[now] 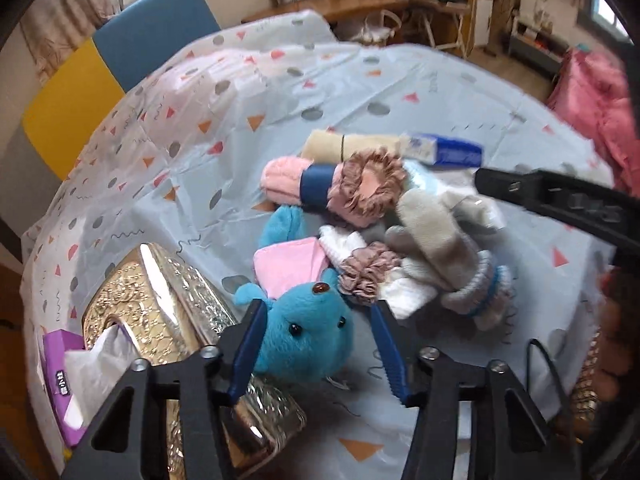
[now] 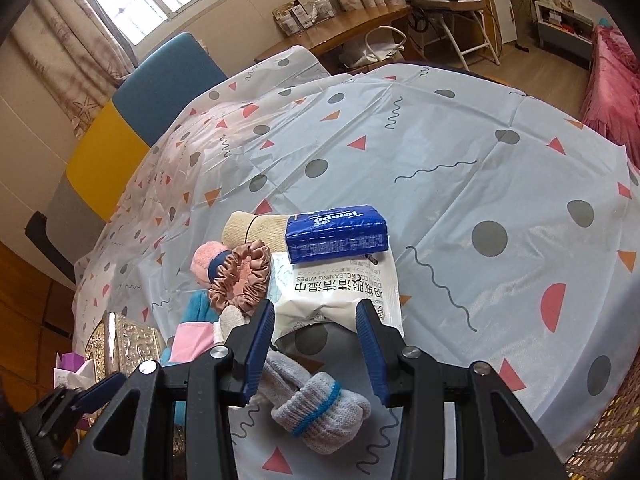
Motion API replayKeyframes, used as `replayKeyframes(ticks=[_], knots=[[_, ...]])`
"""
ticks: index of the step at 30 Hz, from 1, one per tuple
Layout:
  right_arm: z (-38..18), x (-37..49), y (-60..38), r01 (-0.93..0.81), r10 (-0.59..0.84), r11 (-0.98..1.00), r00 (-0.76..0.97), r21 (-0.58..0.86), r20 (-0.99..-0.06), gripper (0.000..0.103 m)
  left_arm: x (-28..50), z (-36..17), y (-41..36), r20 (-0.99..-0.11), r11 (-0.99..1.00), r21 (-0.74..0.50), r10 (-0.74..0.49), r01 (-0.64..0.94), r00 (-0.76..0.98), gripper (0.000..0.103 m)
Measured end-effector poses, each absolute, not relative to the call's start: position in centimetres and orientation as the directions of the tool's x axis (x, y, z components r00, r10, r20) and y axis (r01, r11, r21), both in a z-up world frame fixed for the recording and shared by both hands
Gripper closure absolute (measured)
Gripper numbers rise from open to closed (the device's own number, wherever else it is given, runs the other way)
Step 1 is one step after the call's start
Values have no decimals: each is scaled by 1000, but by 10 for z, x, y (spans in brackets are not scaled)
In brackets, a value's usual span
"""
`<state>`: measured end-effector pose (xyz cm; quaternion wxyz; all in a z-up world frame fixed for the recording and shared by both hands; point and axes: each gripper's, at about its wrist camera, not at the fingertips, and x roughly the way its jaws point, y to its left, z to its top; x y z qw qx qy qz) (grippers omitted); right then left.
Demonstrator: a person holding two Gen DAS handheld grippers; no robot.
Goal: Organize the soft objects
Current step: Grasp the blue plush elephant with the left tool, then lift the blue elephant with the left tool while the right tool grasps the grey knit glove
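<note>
little looked sorted: the soft things lay heaped mid-table on the patterned plastic tablecloth. the left gripper was spread around the blue plush toy, apparently not yet squeezing; its long axis ran away from the camera, face nearest. the right gripper hung spread, empty, above the grey knitted glove.
</note>
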<state>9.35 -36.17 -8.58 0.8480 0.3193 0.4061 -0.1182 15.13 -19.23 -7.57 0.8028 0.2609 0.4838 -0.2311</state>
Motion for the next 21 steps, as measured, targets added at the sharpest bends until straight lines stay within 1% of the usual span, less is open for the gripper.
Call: replayKeyframes(ticks=[2,4,6,7,8,10,15,18,21], knots=[[-87,94,-362,455,72,765,642,455,-763,60,155,-86,-194,-908,758,194,-101,622,407,73],[-87,94,-362,455,77,761,644,462,-761,60,158,-92,-194,-905,761,210,-86,614,417,77],[-88,94,-363,459,81,755,644,468,-761,60,160,-93,-189,-901,776,184,-113,604,420,84],[-89,94,-364,460,83,753,643,470,-762,60,161,-91,-187,-899,785,168,-127,597,420,86],[-89,94,-364,461,85,753,641,471,-763,60,162,-87,-183,-895,795,137,-157,591,418,90],[-90,95,-364,457,94,751,640,476,-763,60,161,-79,-175,-881,812,103,-194,575,431,103],[-94,98,-360,433,136,756,629,491,-765,60,156,-60,-162,-851,829,52,-256,557,459,103],[-99,101,-356,410,185,756,614,510,-767,60,154,-49,-157,-831,833,28,-287,552,476,103],[-105,107,-348,367,263,759,584,539,-768,60,151,-33,-152,-807,838,16,-311,545,502,103]])
